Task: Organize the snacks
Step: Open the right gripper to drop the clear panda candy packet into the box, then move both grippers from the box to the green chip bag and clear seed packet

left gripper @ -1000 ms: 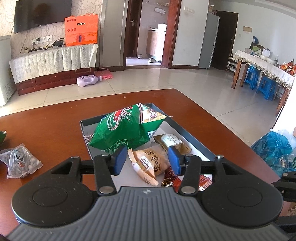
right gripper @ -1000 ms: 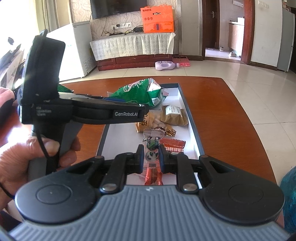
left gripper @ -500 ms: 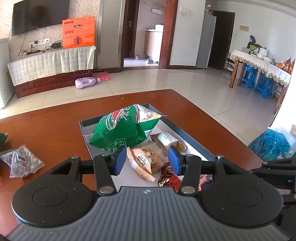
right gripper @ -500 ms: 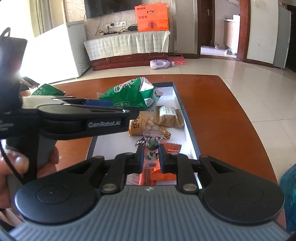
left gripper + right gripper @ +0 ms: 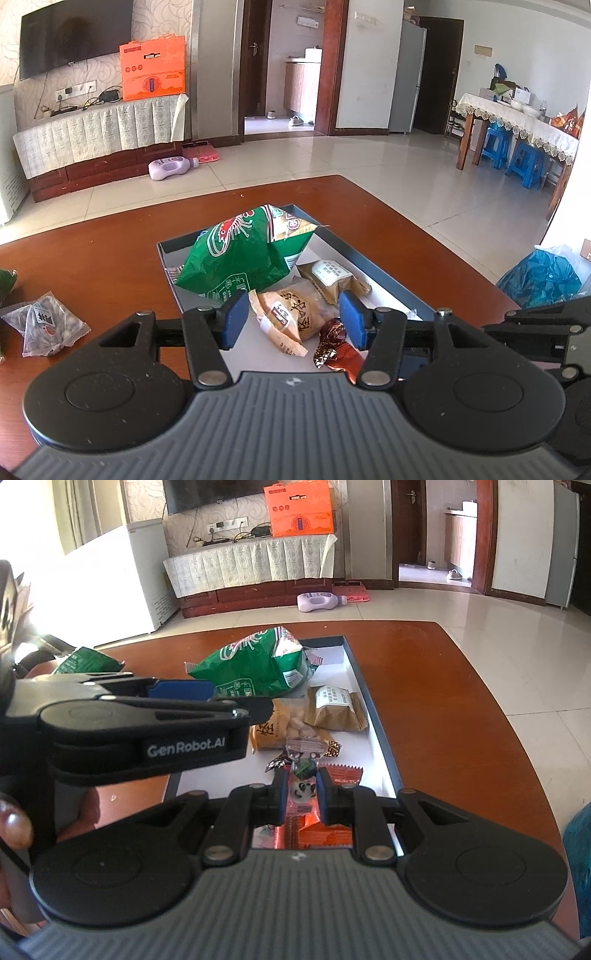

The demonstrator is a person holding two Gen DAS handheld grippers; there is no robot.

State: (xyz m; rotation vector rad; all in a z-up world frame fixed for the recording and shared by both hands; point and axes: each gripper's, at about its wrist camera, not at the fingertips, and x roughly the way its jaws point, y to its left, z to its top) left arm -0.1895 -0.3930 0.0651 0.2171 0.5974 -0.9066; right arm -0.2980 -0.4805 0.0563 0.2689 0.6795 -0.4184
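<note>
The right tongs [image 5: 300, 789] are clamped on a small clear-wrapped candy with a panda print [image 5: 303, 789], held over the near end of the long tray [image 5: 373, 716], above an orange-red wafer packet [image 5: 317, 830]. The left tongs [image 5: 293, 317] hang over the same tray with their jaws opening; a tan peanut packet [image 5: 295, 314] lies between the blue pads [image 5: 236, 317], which do not press on it. Just right of that packet lies a dark foil candy [image 5: 330, 338]. Farther along the tray rests a brown packet with a white label [image 5: 332, 277], close to the tray's right wall. Beyond it a large green crisp bag [image 5: 240, 258] fills the tray's far end. The tray lies lengthways on the red-brown worktop [image 5: 110, 251], toward its right edge. Near the worktop's left edge lies a clear packet of nuts [image 5: 44, 325], outside the tray. At the far left, another green bag [image 5: 86, 661] lies on the worktop.
</note>
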